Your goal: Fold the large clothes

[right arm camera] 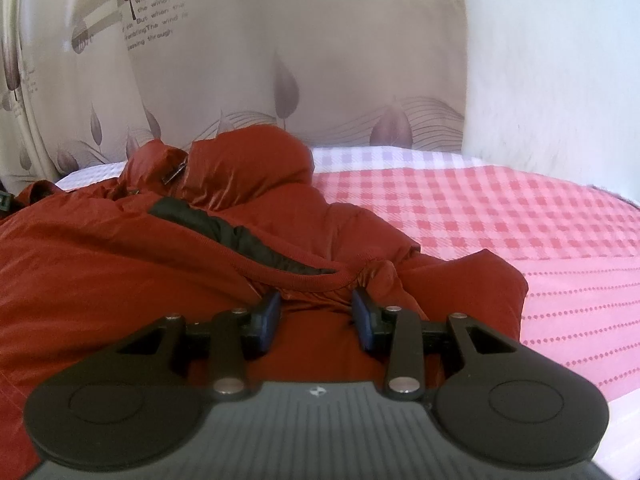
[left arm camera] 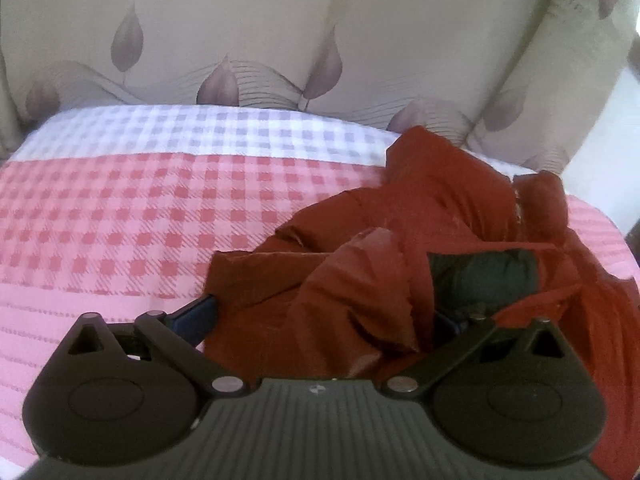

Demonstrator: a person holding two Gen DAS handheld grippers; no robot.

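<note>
Puffy, glossy rust-red jacket [right arm camera: 120,264], crumpled

Home bedroom is indicated: a bed covered by a pink checked sheet [left arm camera: 120,216], backed by leaf-printed cushions [left arm camera: 224,32] and a white wall [right arm camera: 552,60].

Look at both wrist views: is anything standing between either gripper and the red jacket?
Nothing visible does. The left gripper has the red jacket bunched between its wide-open fingers. The right gripper sits directly on it, its blue pads flanking the ribbed hem.
</note>
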